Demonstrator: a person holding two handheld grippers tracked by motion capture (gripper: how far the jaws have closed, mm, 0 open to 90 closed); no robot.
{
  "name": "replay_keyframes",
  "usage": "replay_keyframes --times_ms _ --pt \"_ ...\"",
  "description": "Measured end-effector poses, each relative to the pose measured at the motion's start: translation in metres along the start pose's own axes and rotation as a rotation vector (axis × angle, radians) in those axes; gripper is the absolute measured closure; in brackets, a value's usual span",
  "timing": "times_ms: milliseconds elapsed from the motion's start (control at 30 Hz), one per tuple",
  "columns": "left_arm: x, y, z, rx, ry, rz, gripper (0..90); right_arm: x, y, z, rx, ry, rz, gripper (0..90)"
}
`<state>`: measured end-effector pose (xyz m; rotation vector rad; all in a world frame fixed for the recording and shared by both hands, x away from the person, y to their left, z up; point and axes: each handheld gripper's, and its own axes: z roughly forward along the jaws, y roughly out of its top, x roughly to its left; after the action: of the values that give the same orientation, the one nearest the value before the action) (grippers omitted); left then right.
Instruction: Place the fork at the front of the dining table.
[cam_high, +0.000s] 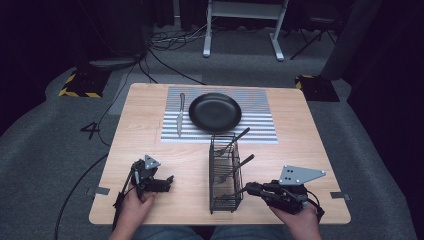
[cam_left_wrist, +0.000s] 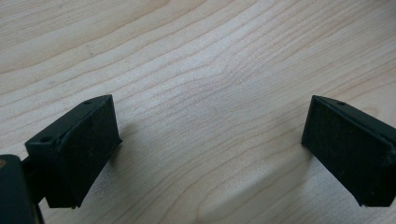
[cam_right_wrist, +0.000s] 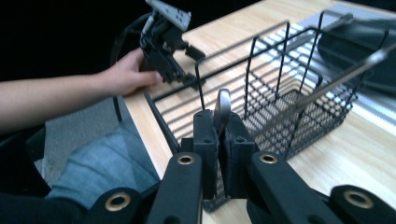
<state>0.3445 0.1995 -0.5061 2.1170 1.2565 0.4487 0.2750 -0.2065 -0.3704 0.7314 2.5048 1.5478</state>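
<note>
Two tongs are in my hands at the near edge of the pale wooden table (cam_high: 300, 150). My left tongs (cam_high: 162, 183) rest near the near left corner, and their black jaws are spread wide apart with nothing between them. In the left gripper view I see bare wood grain between the two pads (cam_left_wrist: 84, 149).

My right tongs (cam_right_wrist: 219, 140) are near the near right corner. Their jaws are pressed tight on the rounded end of a thin silver metal handle (cam_right_wrist: 222, 108). I cannot tell what kind of utensil it is. In the high view the right tongs (cam_high: 248, 189) reach toward the tall black wire basket (cam_high: 216, 200), which stands near the middle of the near edge. The handle I pinch sticks out at the near end of the basket.

Two more grey utensils (cam_high: 235, 167) lean in the basket, with their handles pointing up to the right.

A grey and white striped mat (cam_high: 260, 115) lies by the far edge of the table. A round black plate (cam_high: 215, 112) sits on the mat. A silver knife (cam_high: 180, 115) lies on the mat just to the left of the plate.

In the right gripper view I see my left hand (cam_right_wrist: 123, 74) holding the left tongs just past the basket.
</note>
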Motion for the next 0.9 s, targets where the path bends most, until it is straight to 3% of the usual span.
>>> replay_keyframes --times_ms 200,533,900 --pt "0.0 0.0 0.0 0.0 0.0 0.0 4.1 0.005 0.015 -0.007 -0.058 -0.028 -0.047 86.3" --pt "0.0 0.0 0.0 0.0 0.0 0.0 4.1 0.009 0.044 -0.037 -0.184 -0.084 -0.105 86.3" --pt "0.0 0.001 0.001 0.001 -0.006 0.004 3.8 0.009 0.06 -0.069 -0.219 -0.129 -0.112 86.3"
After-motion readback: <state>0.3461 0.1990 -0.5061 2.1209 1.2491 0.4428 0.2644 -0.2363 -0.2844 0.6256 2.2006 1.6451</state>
